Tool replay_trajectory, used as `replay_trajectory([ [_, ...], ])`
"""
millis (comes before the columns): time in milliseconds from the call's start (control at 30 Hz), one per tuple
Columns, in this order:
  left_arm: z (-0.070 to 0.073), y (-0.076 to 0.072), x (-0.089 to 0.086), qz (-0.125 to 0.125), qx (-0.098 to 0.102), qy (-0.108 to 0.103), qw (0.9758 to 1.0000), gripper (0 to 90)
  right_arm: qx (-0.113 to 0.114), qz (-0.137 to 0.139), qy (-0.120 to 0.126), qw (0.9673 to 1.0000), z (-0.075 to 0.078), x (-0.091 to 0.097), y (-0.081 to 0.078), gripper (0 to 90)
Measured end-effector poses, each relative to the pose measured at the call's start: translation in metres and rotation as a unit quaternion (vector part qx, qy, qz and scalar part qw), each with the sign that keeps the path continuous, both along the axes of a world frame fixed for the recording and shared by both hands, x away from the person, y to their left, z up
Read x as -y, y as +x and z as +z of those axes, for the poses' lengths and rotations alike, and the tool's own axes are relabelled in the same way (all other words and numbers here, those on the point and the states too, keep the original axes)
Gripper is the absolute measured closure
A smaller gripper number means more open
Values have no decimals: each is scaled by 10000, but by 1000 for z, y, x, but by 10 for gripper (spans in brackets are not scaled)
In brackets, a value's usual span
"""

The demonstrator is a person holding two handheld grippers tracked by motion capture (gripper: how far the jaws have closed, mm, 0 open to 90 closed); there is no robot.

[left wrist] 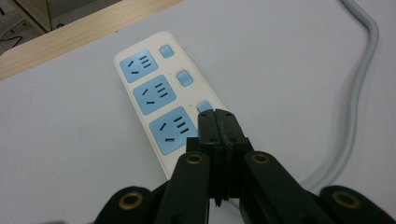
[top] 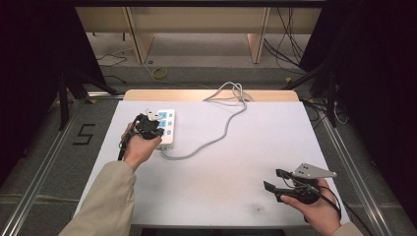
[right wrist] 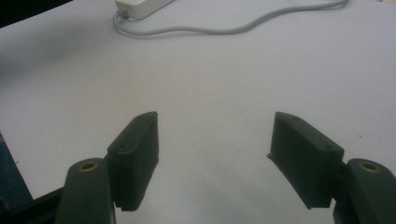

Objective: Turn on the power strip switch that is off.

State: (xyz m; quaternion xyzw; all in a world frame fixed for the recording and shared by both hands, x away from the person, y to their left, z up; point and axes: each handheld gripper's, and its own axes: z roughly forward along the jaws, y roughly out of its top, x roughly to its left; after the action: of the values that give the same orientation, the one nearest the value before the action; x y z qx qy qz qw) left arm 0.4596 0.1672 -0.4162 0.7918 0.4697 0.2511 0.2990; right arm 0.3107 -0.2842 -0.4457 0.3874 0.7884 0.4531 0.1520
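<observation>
Closed tongs [left wrist: 216, 114] against power strip [left wrist: 154, 98] switch [left wrist: 203, 106]

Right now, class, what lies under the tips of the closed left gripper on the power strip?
The closed left gripper has its tips over the nearest blue switch of the power strip. The switch's far edge shows; the rest is covered, so contact cannot be told.

Lab recording bay

Aluminium rails [top: 46, 157], dark curtains [top: 37, 59], trailing floor cables [top: 290, 39] and a taped floor number [top: 84, 133] surround the white table [top: 221, 187].
</observation>
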Motion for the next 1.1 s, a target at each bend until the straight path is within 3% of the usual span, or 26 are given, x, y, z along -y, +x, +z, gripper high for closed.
replay_trajectory([
  [1100, 1, 12, 3, -3, -2, -19, 10000, 899, -16, 6, -22, 10000, 0, 0, 0, 329],
])
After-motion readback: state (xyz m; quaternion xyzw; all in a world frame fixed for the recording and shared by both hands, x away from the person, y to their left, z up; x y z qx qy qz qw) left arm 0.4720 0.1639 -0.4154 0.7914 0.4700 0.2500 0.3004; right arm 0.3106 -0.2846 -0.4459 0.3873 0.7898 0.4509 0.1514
